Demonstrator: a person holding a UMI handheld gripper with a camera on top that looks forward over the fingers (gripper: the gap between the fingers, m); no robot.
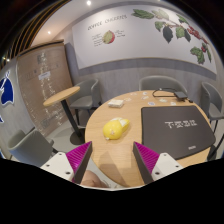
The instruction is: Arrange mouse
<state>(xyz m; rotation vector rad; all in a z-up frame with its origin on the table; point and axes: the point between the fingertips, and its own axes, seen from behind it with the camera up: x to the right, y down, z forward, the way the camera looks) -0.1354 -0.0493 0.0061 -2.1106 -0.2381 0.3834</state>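
Note:
A small yellow rounded object [116, 128], which looks like the mouse, lies on the round wooden table [110, 150], just ahead of my fingers. A black mat with white lettering [178, 132] lies flat to its right, apart from it. My gripper [113, 160] is open and empty above the table's near part. Its magenta pads [80, 158] stand wide apart, with bare wood between them. The table's near edge shows low between the fingers.
A white flat item [115, 102] and a dark item [165, 95] lie at the table's far side. Grey chairs [160, 82] stand around the table. A small round side table [62, 95] stands to the left, and a wall with a fruit poster [120, 38] is behind.

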